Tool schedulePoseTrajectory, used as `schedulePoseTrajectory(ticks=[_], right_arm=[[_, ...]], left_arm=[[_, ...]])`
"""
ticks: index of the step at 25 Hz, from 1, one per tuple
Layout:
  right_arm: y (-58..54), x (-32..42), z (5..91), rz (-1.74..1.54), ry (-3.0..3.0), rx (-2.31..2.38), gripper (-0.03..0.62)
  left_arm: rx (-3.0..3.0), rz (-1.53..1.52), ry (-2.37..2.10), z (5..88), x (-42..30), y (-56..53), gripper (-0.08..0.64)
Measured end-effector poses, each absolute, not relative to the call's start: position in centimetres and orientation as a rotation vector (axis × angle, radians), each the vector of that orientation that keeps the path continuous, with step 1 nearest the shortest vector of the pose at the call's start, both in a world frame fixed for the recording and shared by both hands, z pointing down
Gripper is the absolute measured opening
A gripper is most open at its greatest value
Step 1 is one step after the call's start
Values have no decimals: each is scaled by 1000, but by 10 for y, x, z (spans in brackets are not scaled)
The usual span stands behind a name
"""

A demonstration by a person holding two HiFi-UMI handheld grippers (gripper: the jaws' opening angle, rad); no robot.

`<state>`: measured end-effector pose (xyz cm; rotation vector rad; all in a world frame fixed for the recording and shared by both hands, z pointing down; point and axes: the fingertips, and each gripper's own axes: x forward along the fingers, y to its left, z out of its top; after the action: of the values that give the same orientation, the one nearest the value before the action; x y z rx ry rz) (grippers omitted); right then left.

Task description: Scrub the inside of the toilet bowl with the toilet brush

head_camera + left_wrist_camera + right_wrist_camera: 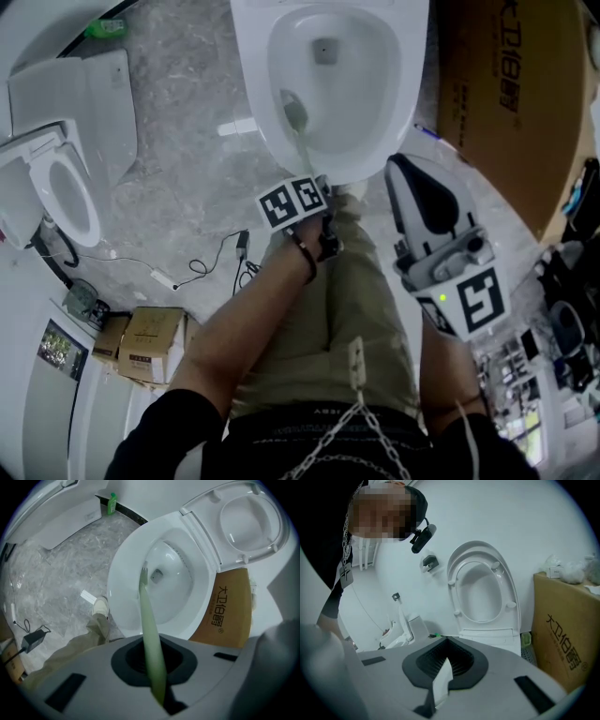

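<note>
The white toilet bowl (375, 141) stands open at the top of the head view, its seat and lid (248, 522) raised. The toilet brush has a pale green handle (149, 620), and its grey head (295, 112) rests against the bowl's inner left wall. My left gripper (314, 187) hangs over the bowl's near rim, shut on the lower end of the handle (302, 148). My right gripper (399, 169) is held to the right of the bowl above the person's leg, pointing away from it. Its jaws (443, 667) are shut and pinch a thin white slip (440, 681).
A brown cardboard box (506, 103) stands right of the toilet. A second toilet (66, 187) is at the left, with cables (202, 267) and small boxes (150, 342) on the marble floor. The person's shoe (100, 605) is at the bowl's foot. A green bottle (111, 503) stands by the far wall.
</note>
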<state>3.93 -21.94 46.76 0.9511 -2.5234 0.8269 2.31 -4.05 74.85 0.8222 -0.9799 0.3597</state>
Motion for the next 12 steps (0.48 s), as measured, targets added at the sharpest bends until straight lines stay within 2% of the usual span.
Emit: schedulePoseTrajectory(ticks=[12], right_arm=[[-220, 45, 472, 853, -2501, 1012, -8]], left_arm=[[851, 363, -1017, 758, -5, -79, 2]])
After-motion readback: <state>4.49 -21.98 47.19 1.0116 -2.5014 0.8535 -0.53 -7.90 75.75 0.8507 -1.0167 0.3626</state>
